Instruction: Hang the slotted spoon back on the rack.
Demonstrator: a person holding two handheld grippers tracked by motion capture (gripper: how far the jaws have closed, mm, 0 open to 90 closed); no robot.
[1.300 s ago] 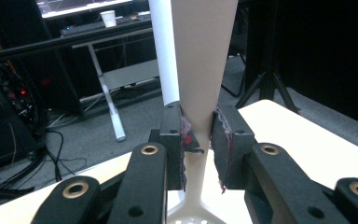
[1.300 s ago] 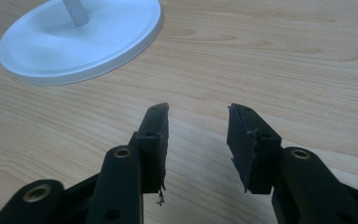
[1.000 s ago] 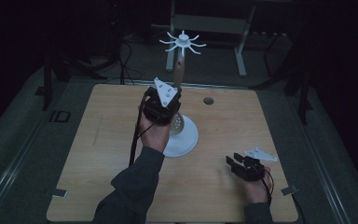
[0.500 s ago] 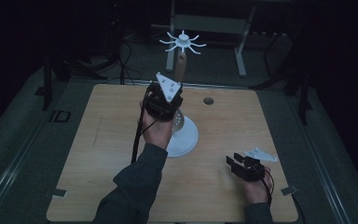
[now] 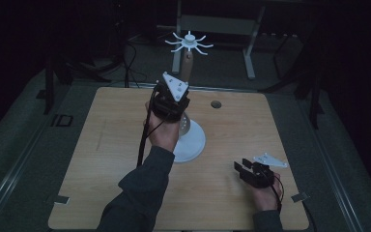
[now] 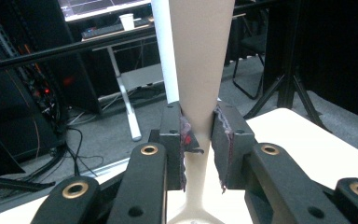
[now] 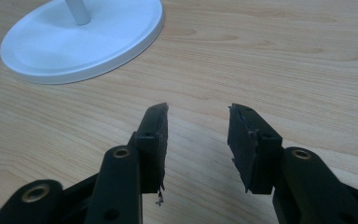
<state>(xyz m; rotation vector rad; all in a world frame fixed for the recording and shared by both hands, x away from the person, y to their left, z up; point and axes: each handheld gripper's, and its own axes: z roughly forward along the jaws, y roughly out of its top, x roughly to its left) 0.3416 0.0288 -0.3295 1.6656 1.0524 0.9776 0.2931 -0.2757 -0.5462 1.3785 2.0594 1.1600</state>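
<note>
Left gripper (image 6: pixel 199 135) is clamped on the tan tapered cone (image 6: pixel 199 60) beside the white round-based stand (image 5: pixel 193 140) mid-table, right gripper (image 7: pixel 196 122) idling open near-right, so a careless tug could tip that stand.

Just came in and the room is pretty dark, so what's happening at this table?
A person at a wooden table holds a hand-held gripper in each hand. The left hand-held gripper is shut on the narrow lower end of a tan cone-shaped piece, beside the thin white post of a white stand with a round base and a spoked top. The right hand-held gripper sits low over the table near the front right corner, jaws open with nothing between them.
</note>
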